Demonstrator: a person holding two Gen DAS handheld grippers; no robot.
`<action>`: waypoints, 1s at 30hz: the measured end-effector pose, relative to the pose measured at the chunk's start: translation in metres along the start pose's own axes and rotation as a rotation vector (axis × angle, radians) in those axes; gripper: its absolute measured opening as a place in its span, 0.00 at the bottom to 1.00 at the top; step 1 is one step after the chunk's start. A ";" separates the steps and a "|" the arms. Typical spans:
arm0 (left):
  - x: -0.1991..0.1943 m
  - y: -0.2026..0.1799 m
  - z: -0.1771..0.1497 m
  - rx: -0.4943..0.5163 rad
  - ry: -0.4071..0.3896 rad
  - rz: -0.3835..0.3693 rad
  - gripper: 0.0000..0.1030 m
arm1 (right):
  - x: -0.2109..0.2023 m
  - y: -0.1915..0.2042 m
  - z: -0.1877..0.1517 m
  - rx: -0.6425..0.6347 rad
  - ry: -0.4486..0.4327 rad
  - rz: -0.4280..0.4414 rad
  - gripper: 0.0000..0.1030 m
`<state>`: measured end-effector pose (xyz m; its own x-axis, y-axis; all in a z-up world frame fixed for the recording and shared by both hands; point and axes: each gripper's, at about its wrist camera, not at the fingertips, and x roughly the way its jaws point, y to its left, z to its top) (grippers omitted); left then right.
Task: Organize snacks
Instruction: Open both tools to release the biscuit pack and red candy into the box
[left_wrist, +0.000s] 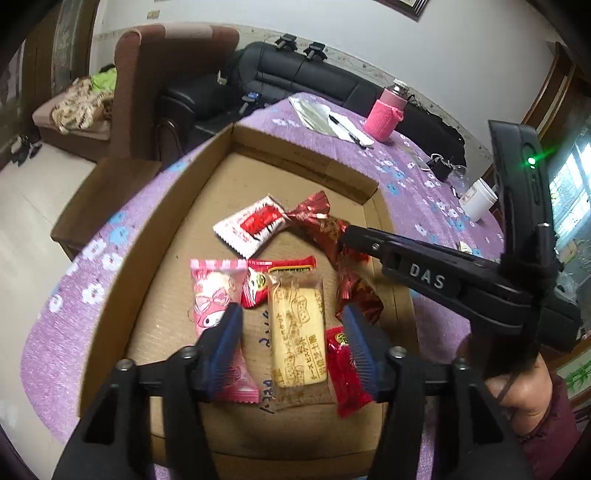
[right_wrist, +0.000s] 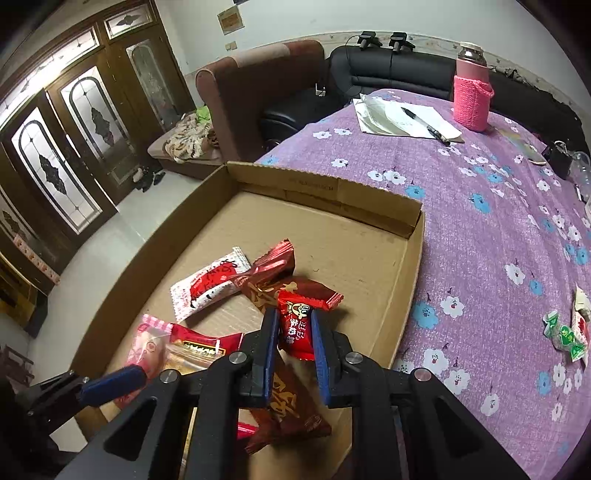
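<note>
A shallow cardboard box (left_wrist: 122, 280) on the purple tablecloth holds several snack packets. My left gripper (left_wrist: 291, 312) hangs open low over them. A clear-wrapped biscuit (left_wrist: 295, 332) lies between its blue pads, and neither pad touches it. A pink packet (left_wrist: 210, 295) lies under the left pad and a small red packet (left_wrist: 343, 373) under the right one. My right gripper (right_wrist: 294, 315) is shut on a small red candy packet (right_wrist: 299, 325), held above dark red foil packets (right_wrist: 269, 280) in the box. A white-and-red packet (right_wrist: 207, 284) lies further back.
Green-wrapped sweets (right_wrist: 565, 336) lie on the cloth right of the box. Papers with a pen (right_wrist: 406, 118) and a pink-sleeved bottle (right_wrist: 472, 92) stand at the far side. A white cup (left_wrist: 480, 201) is at the right edge. Sofas stand behind the table.
</note>
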<state>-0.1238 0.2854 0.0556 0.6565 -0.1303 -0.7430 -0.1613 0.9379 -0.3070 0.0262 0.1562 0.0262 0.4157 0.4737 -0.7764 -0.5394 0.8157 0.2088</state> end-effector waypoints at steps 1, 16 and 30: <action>-0.002 -0.002 0.001 0.007 -0.006 0.015 0.62 | -0.004 0.000 0.000 0.000 -0.009 0.002 0.20; -0.030 -0.054 -0.004 0.133 -0.074 0.172 0.76 | -0.079 -0.047 -0.023 0.053 -0.139 -0.019 0.26; -0.030 -0.107 0.002 0.212 -0.042 0.037 0.76 | -0.139 -0.183 -0.068 0.264 -0.198 -0.170 0.26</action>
<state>-0.1246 0.1896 0.1118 0.6839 -0.0857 -0.7245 -0.0298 0.9890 -0.1451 0.0168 -0.0812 0.0553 0.6307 0.3584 -0.6883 -0.2541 0.9334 0.2533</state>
